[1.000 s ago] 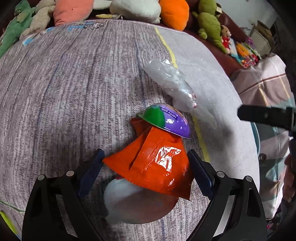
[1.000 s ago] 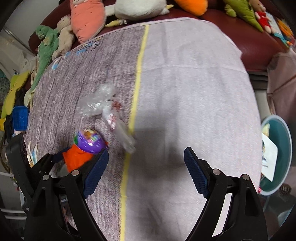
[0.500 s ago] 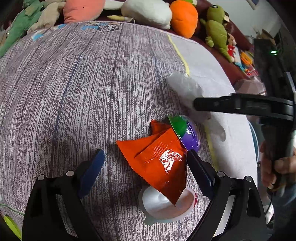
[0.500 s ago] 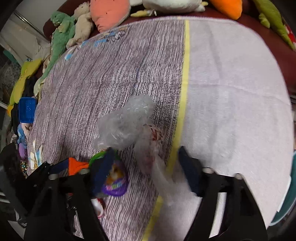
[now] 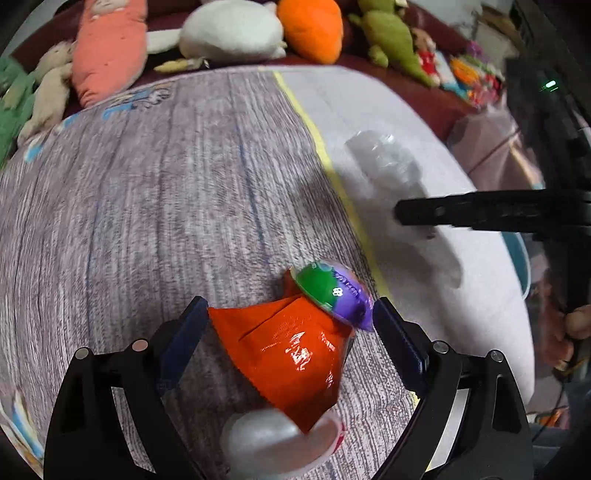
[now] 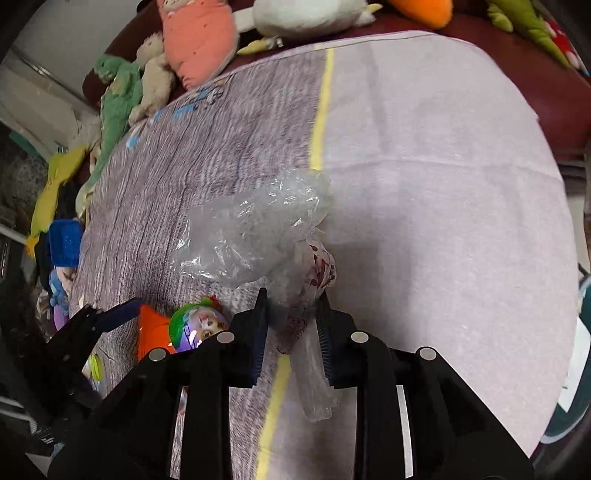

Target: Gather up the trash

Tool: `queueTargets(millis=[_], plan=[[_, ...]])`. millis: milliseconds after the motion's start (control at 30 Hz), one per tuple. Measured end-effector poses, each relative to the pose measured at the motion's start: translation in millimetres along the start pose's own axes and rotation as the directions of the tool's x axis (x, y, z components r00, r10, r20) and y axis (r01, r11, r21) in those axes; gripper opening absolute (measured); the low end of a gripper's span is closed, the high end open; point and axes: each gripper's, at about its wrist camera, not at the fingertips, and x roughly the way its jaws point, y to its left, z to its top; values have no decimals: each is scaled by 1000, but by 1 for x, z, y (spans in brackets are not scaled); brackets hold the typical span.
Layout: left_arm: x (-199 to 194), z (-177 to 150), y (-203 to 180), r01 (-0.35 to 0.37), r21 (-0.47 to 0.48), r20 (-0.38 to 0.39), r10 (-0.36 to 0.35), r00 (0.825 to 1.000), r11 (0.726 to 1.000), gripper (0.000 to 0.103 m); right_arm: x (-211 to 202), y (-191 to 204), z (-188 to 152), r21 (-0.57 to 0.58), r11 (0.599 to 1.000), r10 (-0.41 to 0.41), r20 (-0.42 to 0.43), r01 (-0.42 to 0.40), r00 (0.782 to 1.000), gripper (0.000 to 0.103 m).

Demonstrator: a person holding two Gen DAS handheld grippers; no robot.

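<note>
An orange foil wrapper (image 5: 291,354) lies on the purple-grey cloth, with a green and purple plastic lid (image 5: 338,295) on its far corner and a white cup (image 5: 273,443) under its near end. My left gripper (image 5: 291,325) is open, its fingers on either side of the wrapper. My right gripper (image 6: 291,314) is shut on a crumpled clear plastic bag (image 6: 258,229), gripping its twisted neck. The bag also shows in the left wrist view (image 5: 388,158). The wrapper (image 6: 151,332) and lid (image 6: 195,325) show at the right wrist view's lower left.
Plush toys (image 5: 229,33) line the far edge of the cloth-covered surface (image 5: 147,184). A yellow stripe (image 6: 319,122) divides the cloth. A teal bin (image 6: 576,406) stands below the right edge. More toys (image 6: 62,243) lie off the left edge.
My right gripper has moved forward over the clear bag and shut on its neck. My left gripper has shifted so that the orange wrapper sits between its open fingers.
</note>
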Motion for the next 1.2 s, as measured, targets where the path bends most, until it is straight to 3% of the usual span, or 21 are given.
queueTargets(millis=[100,367,567,800,833,933,1067,1200], plan=[[-5,1,-5,-18,31,5,18,1000,999,91,-10,-11,-5,17,1000,7,14,-7,1000,24],[-7,-9,3,-73,-7,-35,73,997,997,91,-26,-43,-18,64,998,-4,40,2,999,24],[-40,7,-9,-58,12,63,57,996,998,91,-40,-56,-30,80,997,10,55,-14,998,26],[12,14,-47,-89,117,-33,94,995,989,90,-52,-69,-37,106,994,23,76,-32,997,26],[19,14,-50,-99,126,-34,104,994,987,88,-54,-73,-38,110,993,23,78,-32,997,27],[30,14,-57,-115,150,-43,123,992,982,54,-59,-79,-41,122,992,22,83,-32,996,27],[26,18,-59,-114,126,-15,117,993,985,52,-62,-90,-44,142,989,26,90,-39,996,27],[9,23,-61,-57,83,19,56,998,995,52,-62,-96,-47,155,987,35,92,-49,995,27]])
